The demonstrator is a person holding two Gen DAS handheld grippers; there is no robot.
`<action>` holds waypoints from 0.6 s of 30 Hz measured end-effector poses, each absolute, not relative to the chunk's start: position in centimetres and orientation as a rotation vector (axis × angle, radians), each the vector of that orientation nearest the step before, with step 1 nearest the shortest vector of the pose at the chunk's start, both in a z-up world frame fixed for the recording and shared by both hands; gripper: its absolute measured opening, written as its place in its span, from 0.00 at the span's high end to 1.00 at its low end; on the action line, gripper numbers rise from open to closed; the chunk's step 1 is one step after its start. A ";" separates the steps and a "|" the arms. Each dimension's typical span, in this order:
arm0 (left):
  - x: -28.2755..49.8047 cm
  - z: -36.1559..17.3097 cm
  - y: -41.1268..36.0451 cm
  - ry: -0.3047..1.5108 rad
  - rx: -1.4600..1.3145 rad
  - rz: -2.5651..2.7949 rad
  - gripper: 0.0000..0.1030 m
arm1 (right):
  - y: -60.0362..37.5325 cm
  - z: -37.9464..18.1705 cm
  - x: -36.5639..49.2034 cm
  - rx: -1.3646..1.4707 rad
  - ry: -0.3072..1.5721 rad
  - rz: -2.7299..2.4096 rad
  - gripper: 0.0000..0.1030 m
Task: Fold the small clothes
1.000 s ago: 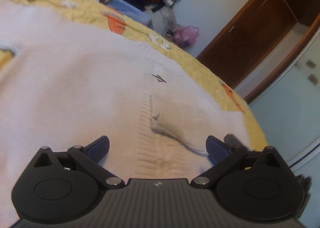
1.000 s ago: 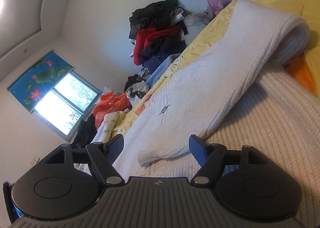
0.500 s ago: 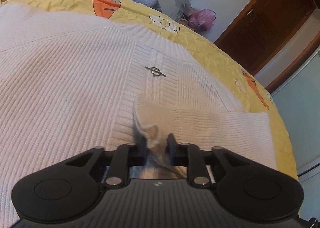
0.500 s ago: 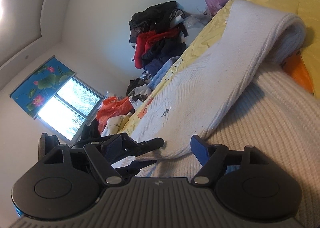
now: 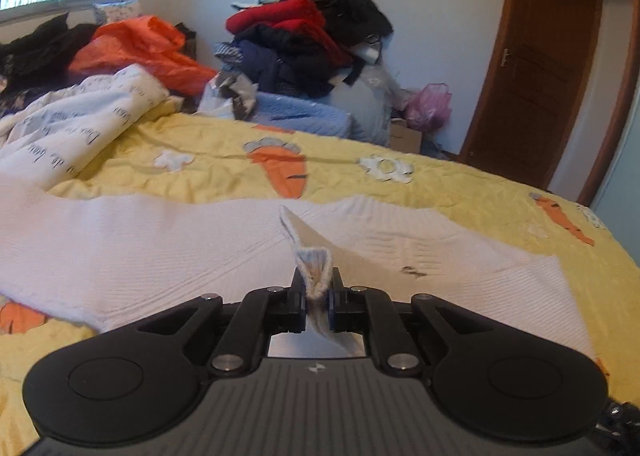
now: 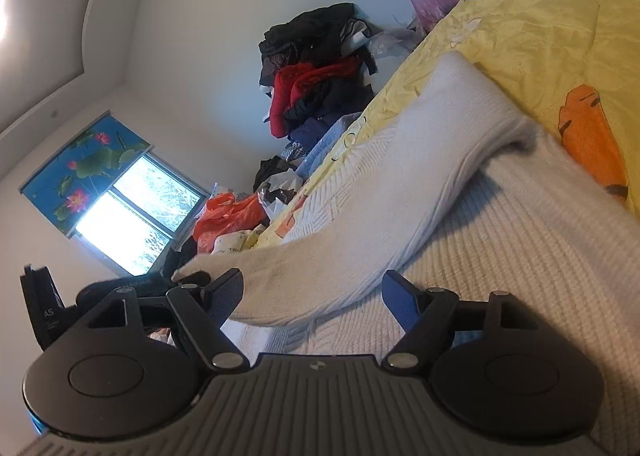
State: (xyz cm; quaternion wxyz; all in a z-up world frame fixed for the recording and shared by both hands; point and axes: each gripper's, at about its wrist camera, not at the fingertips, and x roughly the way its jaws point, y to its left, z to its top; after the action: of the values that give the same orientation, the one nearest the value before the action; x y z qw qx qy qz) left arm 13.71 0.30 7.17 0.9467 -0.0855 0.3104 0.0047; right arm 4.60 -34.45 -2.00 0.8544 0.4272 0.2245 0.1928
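A white knit sweater (image 5: 160, 240) lies spread on a yellow carrot-print bedcover (image 5: 460, 192). My left gripper (image 5: 316, 294) is shut on the cuff of the sweater's sleeve (image 5: 314, 260) and holds it lifted above the sweater body. In the right wrist view the same sleeve (image 6: 400, 192) stretches up off the sweater body (image 6: 520, 256) toward the left gripper (image 6: 132, 288). My right gripper (image 6: 312, 296) is open and empty, low over the sweater, with the raised sleeve just beyond its fingers.
A pile of dark and red clothes (image 5: 304, 44) and an orange bag (image 5: 140, 48) sit beyond the bed's far side. A white printed quilt (image 5: 76, 128) lies at the left. A brown door (image 5: 548, 68) stands at the right, a window (image 6: 132, 216) behind.
My left gripper closed on the sleeve cuff and lifted it up off the sweater, tilting to face the room. The right gripper stayed open and almost still.
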 end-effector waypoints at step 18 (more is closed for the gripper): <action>8.8 3.6 -0.2 0.417 -0.003 -0.039 0.17 | -33.8 6.1 9.4 0.522 0.381 0.295 0.16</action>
State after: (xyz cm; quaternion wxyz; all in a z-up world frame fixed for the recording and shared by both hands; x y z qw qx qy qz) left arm 8.77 -0.16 3.56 0.9782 -0.0014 0.2069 -0.0194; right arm 9.42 -33.79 6.11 0.9376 0.2556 0.1863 0.1443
